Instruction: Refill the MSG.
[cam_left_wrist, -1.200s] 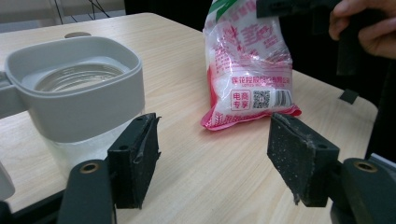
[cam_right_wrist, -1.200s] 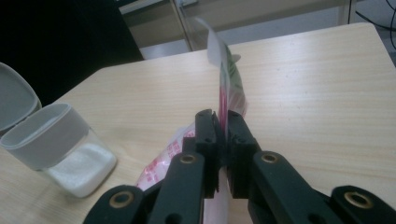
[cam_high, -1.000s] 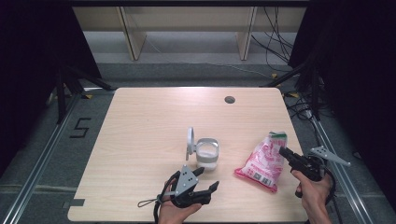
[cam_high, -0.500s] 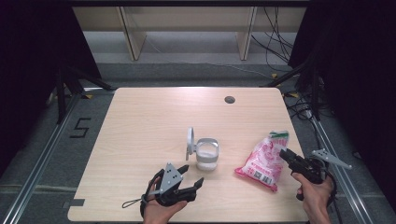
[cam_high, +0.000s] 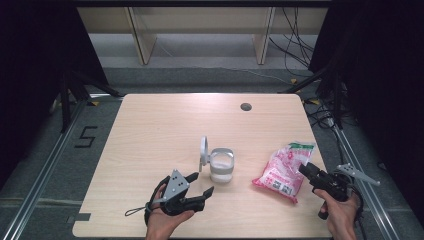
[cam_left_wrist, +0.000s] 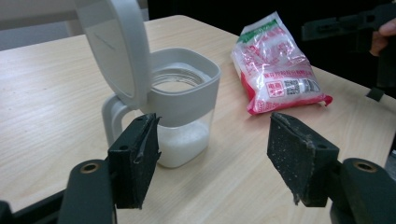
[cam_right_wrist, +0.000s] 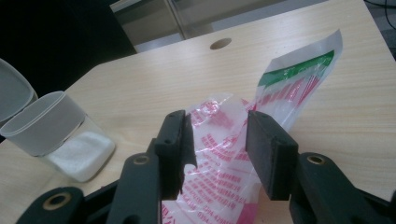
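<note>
The pink sugar bag (cam_high: 282, 170) is lying flat at the bench's (cam_high: 150, 135) four o'clock, the right tongs (cam_high: 306, 171) just easing apart around its near edge, seemingly letting go. The left tongs (cam_high: 200, 186) are gaping empty, facing the lid-up jar (cam_high: 221, 165). The bag's mouth is hard to read.
</note>
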